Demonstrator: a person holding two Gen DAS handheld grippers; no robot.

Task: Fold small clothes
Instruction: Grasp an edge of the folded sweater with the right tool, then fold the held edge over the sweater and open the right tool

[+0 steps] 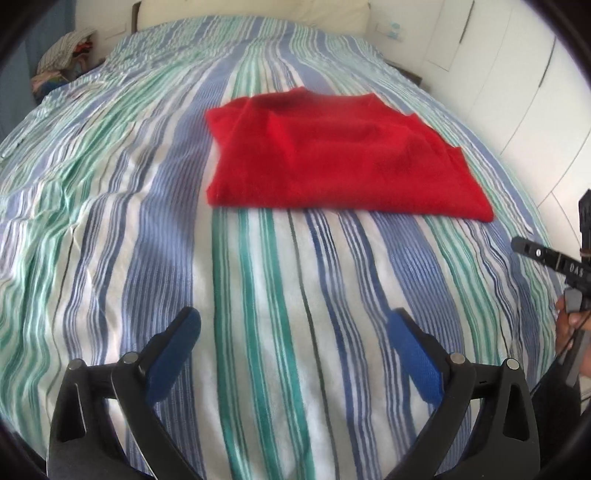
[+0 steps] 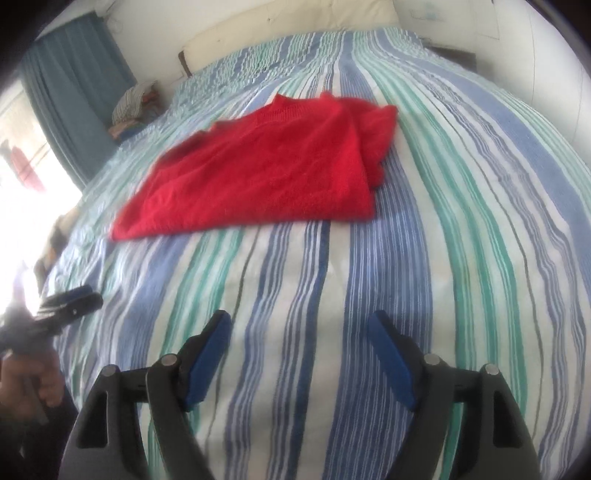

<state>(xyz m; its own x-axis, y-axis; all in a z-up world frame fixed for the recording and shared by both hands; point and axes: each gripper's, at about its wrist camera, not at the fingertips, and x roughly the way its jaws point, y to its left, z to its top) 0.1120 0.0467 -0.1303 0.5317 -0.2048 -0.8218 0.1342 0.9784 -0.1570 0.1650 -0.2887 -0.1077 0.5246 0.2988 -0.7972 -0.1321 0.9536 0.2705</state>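
Note:
A red knitted garment (image 1: 332, 158) lies folded flat on the striped bedspread (image 1: 258, 295), its sleeves tucked in. In the right wrist view the same garment (image 2: 266, 166) shows its neckline at the far edge and a bunched fold on its right side. My left gripper (image 1: 293, 321) hovers over the bedspread well short of the garment's near edge, open, with nothing between its blue pads. My right gripper (image 2: 299, 325) is likewise open and empty, a little back from the garment. The right tool (image 1: 546, 258) shows at the edge of the left wrist view, and the left tool (image 2: 70, 302) at the left of the right wrist view.
A pile of clothes (image 1: 66, 51) sits at the far left beside the bed. White wardrobe doors (image 1: 517, 92) stand along the right. A cream headboard (image 2: 295, 33) is at the far end, and a blue curtain (image 2: 74, 85) hangs by a bright window. A hand (image 2: 29, 384) holds the left tool.

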